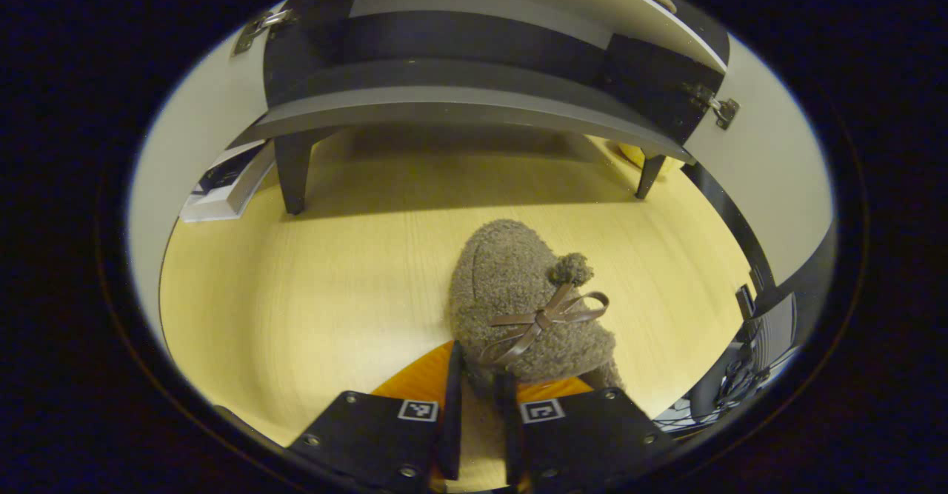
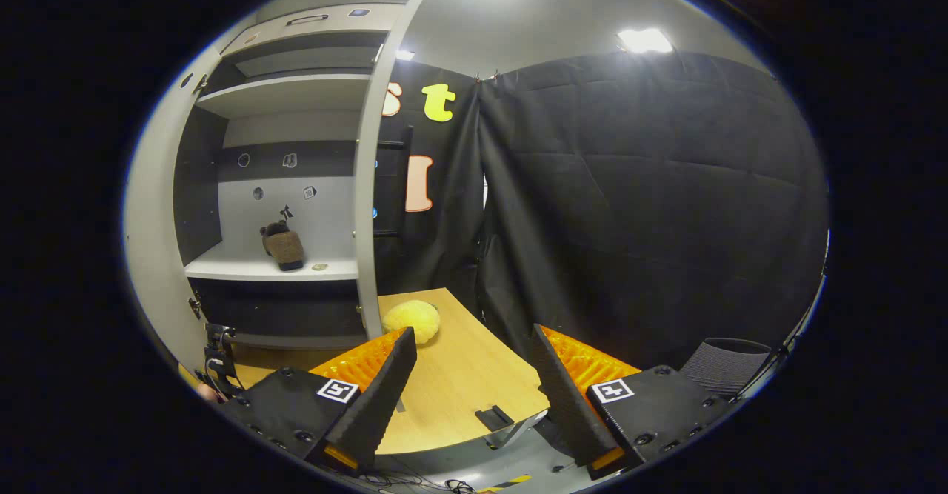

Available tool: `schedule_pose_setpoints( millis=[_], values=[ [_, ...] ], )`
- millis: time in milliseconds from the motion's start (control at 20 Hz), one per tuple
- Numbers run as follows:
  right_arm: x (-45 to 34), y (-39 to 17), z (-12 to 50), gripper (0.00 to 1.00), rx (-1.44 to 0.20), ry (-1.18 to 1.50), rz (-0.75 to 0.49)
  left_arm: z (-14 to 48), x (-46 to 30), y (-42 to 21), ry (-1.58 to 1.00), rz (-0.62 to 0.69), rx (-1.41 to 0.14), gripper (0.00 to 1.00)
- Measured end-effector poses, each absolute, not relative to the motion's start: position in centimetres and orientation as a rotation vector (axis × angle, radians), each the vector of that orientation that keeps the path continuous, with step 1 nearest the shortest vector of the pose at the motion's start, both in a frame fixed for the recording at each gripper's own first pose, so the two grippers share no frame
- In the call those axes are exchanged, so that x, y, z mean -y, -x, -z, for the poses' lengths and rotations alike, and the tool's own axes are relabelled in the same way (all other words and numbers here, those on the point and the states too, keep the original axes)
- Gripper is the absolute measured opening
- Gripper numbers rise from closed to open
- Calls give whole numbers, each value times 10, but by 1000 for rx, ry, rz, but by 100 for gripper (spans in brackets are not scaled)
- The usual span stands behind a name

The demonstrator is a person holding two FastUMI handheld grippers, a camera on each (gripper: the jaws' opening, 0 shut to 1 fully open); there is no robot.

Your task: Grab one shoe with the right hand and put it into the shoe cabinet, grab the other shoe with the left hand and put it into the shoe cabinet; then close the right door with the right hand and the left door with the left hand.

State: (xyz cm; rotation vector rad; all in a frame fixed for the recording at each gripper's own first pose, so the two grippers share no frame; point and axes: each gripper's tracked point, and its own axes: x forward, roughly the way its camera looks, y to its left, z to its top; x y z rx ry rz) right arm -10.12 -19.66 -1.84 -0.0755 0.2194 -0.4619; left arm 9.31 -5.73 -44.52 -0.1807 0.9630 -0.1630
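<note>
A fuzzy brown shoe (image 1: 518,301) with a brown bow lies on the wooden table (image 1: 311,279) in front of the shoe cabinet (image 1: 444,101). My left gripper (image 1: 480,398) is at its near end, the fingers nearly together and pressing on the shoe's rim. Both cabinet doors stand open, the left door (image 1: 185,138) and the right door (image 1: 770,183). In the right gripper view the other brown shoe (image 2: 283,248) rests on a white shelf (image 2: 244,268) inside the cabinet. My right gripper (image 2: 470,375) hangs open over the table's corner (image 2: 459,390), holding nothing.
A yellow plush thing (image 2: 411,320) sits on the table beside the open door (image 2: 366,183). A white box (image 1: 226,187) lies under the cabinet's left side. The cabinet stands on dark legs (image 1: 292,172). A grey chair (image 2: 722,364) is at the right.
</note>
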Motion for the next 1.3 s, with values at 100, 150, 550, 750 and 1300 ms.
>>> schedule_pose_setpoints(
  millis=[100, 150, 550, 750, 1300],
  values=[
    [215, 93, 17, 98, -206, 76, 461, 447, 53, -89, 179, 117, -980, 24],
    [222, 89, 16, 98, -201, 67, 458, 449, 54, -91, 205, 74, -975, 24],
    [263, 64, 27, 97, -179, -41, 448, 446, 73, -67, 292, 15, -1020, 2],
    [278, 40, 29, 97, -169, -63, 435, 412, 66, -44, 231, 1, -992, 2],
    [293, -5, 26, 98, -136, -71, 401, 203, -4, -85, 231, 38, -759, 2]
  ],
)
